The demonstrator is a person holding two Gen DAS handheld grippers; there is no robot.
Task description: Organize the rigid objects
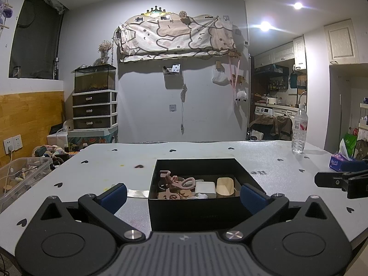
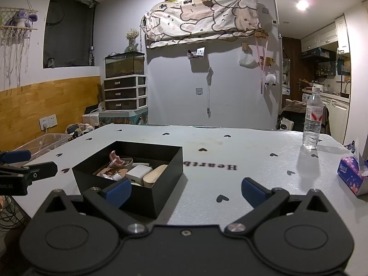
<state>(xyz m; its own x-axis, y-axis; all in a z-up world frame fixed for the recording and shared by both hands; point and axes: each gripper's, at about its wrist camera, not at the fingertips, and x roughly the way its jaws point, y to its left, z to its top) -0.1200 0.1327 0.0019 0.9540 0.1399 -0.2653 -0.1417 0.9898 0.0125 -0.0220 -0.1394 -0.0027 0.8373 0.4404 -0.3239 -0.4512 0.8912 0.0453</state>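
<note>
Hovering above table [image 2: 230, 151], both spread wide.
Left gripper [image 1: 183, 194] straddling black box [image 1: 195, 209] (filled); right gripper [image 2: 185, 189] holding nothing.

Home: fish tank [image 1: 94, 79], plastic drawers [image 1: 94, 110], kitchen cabinets [image 1: 279, 54].

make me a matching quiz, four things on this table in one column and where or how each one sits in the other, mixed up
Things:
1. clear plastic water bottle
2. white square charger block
3. blue tissue box
4. open black box

Places or states:
A. inside the box, beside a pale wooden piece
B. standing upright near the table's far right edge
C. holding pink and white items
D. at the table's right edge, tissue sticking out

Pairs: 1-B, 2-A, 3-D, 4-C
</note>
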